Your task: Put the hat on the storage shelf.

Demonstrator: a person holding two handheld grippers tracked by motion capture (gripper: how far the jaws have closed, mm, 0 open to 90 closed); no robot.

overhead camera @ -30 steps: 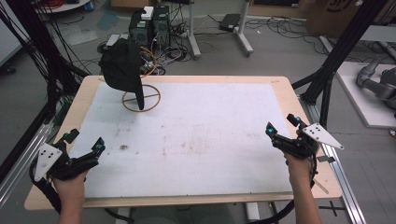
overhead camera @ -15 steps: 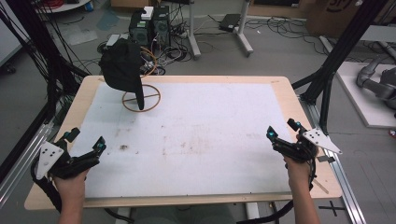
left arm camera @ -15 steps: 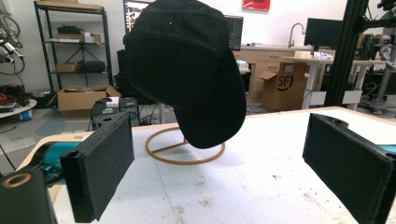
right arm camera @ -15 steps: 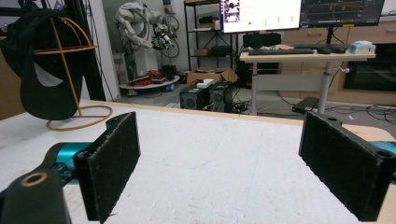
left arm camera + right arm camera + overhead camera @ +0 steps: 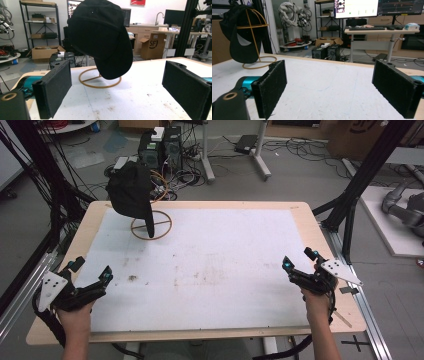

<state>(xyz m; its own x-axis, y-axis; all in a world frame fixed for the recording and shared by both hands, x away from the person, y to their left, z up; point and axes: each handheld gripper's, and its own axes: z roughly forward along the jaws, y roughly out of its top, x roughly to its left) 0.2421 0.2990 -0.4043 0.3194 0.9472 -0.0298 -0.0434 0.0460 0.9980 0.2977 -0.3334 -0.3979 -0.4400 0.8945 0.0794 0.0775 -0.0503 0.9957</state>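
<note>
Both hands sit low at the near edge of the worktop [image 5: 210, 265], and nothing is gripped. The left hand-held gripper [image 5: 90, 276] hovers by the near left corner, jaws spread wide with bare white surface between them; its own view looks straight across at the black cap [image 5: 102, 37]. The right hand-held gripper [image 5: 300, 265] waits near the right edge, towards the near right corner, jaws likewise parted and empty. The cap hangs on a golden wire stand [image 5: 151, 226] at the far left corner, brim pointing down, just above the stand's ring base, which rests flat on the worktop. From the right gripper view the stand's wire hoops [image 5: 254, 22] show through the cap's open back. Cap and stand are well apart from both grippers. Faint brown smudges [image 5: 132, 278] mark the white surface near the left gripper.
</note>
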